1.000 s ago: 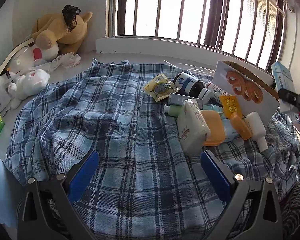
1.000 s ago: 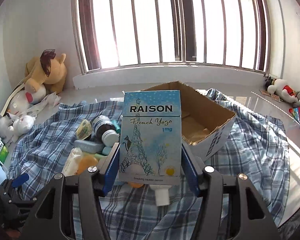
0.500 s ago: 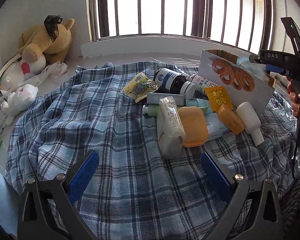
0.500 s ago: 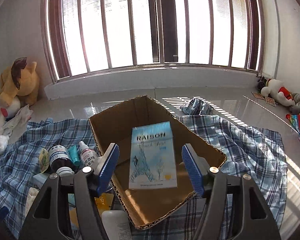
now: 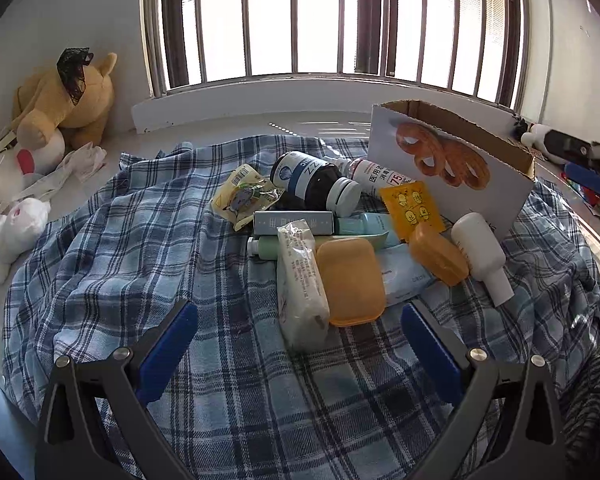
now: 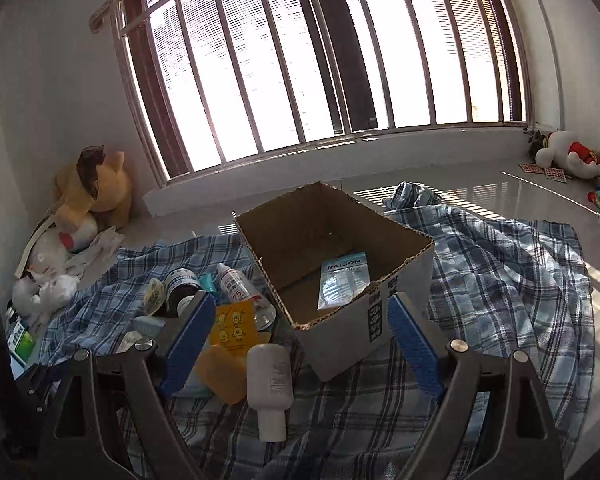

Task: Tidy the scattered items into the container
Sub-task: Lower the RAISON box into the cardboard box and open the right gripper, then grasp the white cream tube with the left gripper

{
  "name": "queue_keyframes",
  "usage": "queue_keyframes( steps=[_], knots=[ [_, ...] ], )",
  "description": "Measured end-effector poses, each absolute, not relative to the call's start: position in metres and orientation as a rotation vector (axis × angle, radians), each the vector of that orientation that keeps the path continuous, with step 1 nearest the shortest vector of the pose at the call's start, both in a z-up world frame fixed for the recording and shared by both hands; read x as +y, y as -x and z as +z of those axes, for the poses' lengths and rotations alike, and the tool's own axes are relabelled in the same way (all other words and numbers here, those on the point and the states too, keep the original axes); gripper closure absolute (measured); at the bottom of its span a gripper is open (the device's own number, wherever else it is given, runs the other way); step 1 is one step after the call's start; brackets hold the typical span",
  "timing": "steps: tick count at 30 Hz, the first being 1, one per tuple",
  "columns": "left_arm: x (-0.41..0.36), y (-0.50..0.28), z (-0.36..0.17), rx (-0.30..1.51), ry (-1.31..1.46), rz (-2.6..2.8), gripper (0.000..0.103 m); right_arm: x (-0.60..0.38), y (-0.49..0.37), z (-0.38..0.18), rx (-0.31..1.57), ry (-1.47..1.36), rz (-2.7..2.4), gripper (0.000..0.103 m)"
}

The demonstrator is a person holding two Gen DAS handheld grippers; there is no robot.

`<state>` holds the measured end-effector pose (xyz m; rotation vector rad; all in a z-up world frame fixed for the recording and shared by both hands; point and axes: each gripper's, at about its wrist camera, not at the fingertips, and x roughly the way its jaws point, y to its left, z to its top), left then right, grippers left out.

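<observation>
1 blue packet already flat in the cardboard box. Right gripper opening, nothing between. Left gripper wide apart, empty. Next: orange soap case, likely light, stiff, slick; grip across short sides.

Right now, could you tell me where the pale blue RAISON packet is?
In the right wrist view, the pale blue RAISON packet lies inside the brown cardboard box.
</observation>
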<state>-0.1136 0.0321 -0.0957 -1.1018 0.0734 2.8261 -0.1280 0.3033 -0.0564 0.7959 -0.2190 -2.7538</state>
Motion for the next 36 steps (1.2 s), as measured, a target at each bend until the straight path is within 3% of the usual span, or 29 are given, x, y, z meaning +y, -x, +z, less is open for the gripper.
queue_keyframes(
  steps=[3,7,13,15,17,21,25,29,36],
  knots=[
    [0.035,0.12,-0.096,0.075,1.099,2.807,0.0,0.293,0.121,-0.072,-0.169,-0.827,-2.615,0.016],
    [0.039,0.129,-0.1,0.088,1.122,2.811,0.009,0.273,0.122,-0.084,-0.054,-0.876,-2.494,0.016],
    [0.039,0.137,-0.105,0.056,1.136,2.776,0.01,0.263,0.132,-0.102,-0.043,-0.964,-2.501,0.016],
    [0.039,0.137,-0.106,0.065,1.138,2.769,0.022,0.263,0.135,-0.106,-0.045,-0.988,-2.508,0.016],
    [0.04,0.139,-0.109,0.074,1.154,2.765,0.04,0.264,0.136,-0.107,-0.058,-0.993,-2.508,0.016],
    [0.035,0.14,-0.109,0.014,1.153,2.729,0.047,0.261,0.136,-0.107,-0.034,-0.987,-2.529,0.016],
    [0.03,0.139,-0.109,0.001,1.153,2.735,0.08,0.259,0.138,-0.111,-0.005,-1.008,-2.543,0.016],
    [0.024,0.138,-0.107,-0.006,1.145,2.724,0.088,0.259,0.138,-0.111,0.003,-1.012,-2.548,0.016],
    [0.021,0.13,-0.093,0.002,1.097,2.735,0.089,0.262,0.139,-0.111,-0.017,-1.013,-2.562,0.016]
  ],
)
